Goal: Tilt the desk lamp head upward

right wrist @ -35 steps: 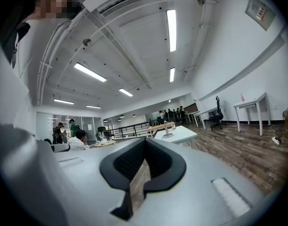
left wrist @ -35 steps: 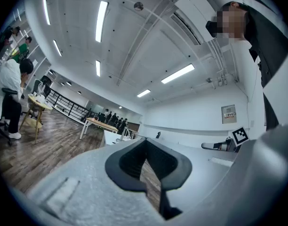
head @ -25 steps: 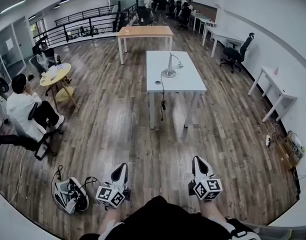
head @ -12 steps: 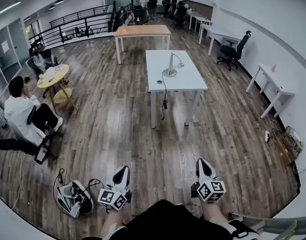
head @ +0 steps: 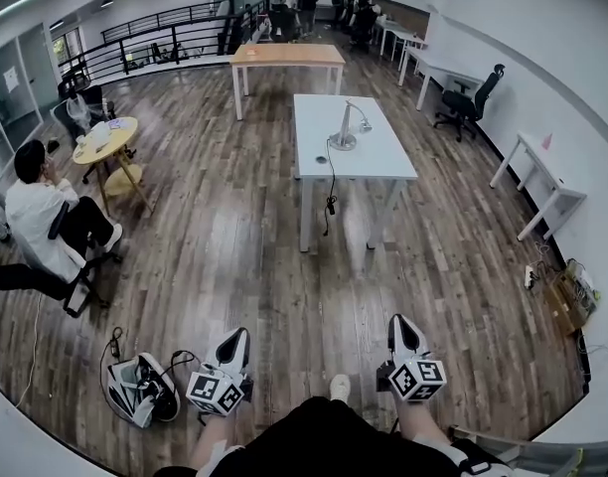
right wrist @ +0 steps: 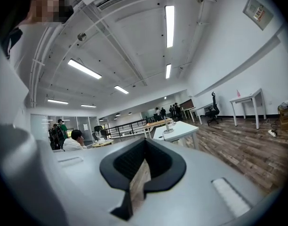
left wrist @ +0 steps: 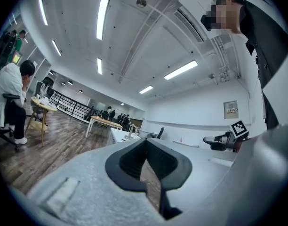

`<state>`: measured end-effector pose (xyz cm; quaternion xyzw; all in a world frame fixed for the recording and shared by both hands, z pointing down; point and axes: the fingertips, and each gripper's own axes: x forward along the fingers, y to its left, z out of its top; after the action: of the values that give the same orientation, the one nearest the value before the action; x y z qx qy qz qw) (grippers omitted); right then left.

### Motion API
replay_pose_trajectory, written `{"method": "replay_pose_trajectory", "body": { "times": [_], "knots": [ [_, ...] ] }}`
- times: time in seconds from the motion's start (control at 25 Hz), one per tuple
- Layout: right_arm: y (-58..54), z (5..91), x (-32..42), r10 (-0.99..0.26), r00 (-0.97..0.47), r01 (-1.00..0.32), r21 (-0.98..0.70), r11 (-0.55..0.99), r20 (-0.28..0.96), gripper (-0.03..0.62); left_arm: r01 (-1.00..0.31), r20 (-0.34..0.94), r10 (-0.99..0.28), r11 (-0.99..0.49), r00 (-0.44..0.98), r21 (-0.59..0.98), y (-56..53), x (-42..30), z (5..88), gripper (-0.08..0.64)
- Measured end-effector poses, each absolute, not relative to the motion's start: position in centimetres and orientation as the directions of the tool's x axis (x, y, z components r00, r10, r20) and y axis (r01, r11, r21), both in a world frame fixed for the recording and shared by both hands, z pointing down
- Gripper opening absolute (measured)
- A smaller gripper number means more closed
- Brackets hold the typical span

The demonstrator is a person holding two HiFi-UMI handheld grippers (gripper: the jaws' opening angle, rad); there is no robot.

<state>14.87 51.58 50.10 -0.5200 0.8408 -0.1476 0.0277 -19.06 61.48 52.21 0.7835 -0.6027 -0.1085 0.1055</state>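
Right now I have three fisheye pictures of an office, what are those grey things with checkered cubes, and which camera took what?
There is no robot: a person holds a tool in each hand. The left hand-held gripper and right hand-held gripper each have two jaws and a marker cube. The overhead picture comes from a camera on the person's head, looking down. The other two come from cameras riding on each gripper, looking along its jaws. Both are shut and hold nothing. Ahead stands a white table with a lamp on it, well beyond reach. A seated person is at the left.
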Motion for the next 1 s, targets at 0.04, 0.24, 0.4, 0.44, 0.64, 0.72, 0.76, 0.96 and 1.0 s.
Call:
{"method": "replay_pose_trajectory", "body": {
  "times": [0.04, 0.24, 0.4, 0.44, 0.64, 0.72, 0.76, 0.96, 1.0],
  "knots": [
    [50.7, 49.9, 14.7, -0.879, -0.467, -0.861, -0.277, 0.427, 0.096, 0.0, -0.924, -0.044, -0.97, -0.243, 0.241, 0.295, 60.8, -19.1, 52.2, -0.006],
    [46.1, 49.6, 15.6, -0.866, -0.496, -0.848, -0.249, 0.468, 0.061, 0.0, -0.926, -0.067, -0.969, -0.247, 0.237, 0.287, 56.7, -17.0, 51.3, -0.006],
    [41.2, 50.0, 18.0, -0.871, -0.486, -0.848, -0.277, 0.452, 0.066, 0.0, -0.932, -0.076, -0.97, -0.243, 0.231, 0.268, 53.3, -15.1, 50.4, -0.006],
    [40.2, 50.1, 18.5, -0.873, -0.484, -0.846, -0.284, 0.451, 0.059, 0.0, -0.935, -0.071, -0.972, -0.234, 0.223, 0.266, 52.4, -14.8, 50.5, -0.006],
    [36.1, 50.4, 21.5, -0.872, -0.488, -0.842, -0.287, 0.456, 0.046, 0.0, -0.942, -0.068, -0.976, -0.217, 0.206, 0.257, 48.0, -12.5, 50.6, -0.006],
    [34.8, 50.5, 22.9, -0.875, -0.482, -0.844, -0.293, 0.449, 0.051, 0.0, -0.942, -0.071, -0.976, -0.218, 0.206, 0.255, 46.3, -11.3, 50.2, -0.006],
    [34.3, 50.6, 23.7, -0.877, -0.478, -0.846, -0.298, 0.443, 0.053, 0.0, -0.942, -0.074, -0.976, -0.219, 0.207, 0.255, 45.5, -10.8, 50.1, -0.006],
    [31.9, 50.8, 26.7, -0.887, -0.457, -0.859, -0.292, 0.422, 0.062, 0.0, -0.933, -0.08, -0.97, -0.244, 0.231, 0.263, 42.0, -8.0, 50.1, -0.006],
    [31.5, 51.0, 27.2, -0.889, -0.453, -0.86, -0.293, 0.417, 0.065, 0.0, -0.932, -0.079, -0.968, -0.252, 0.239, 0.261, 41.4, -7.5, 50.0, -0.006]
  ]
}}
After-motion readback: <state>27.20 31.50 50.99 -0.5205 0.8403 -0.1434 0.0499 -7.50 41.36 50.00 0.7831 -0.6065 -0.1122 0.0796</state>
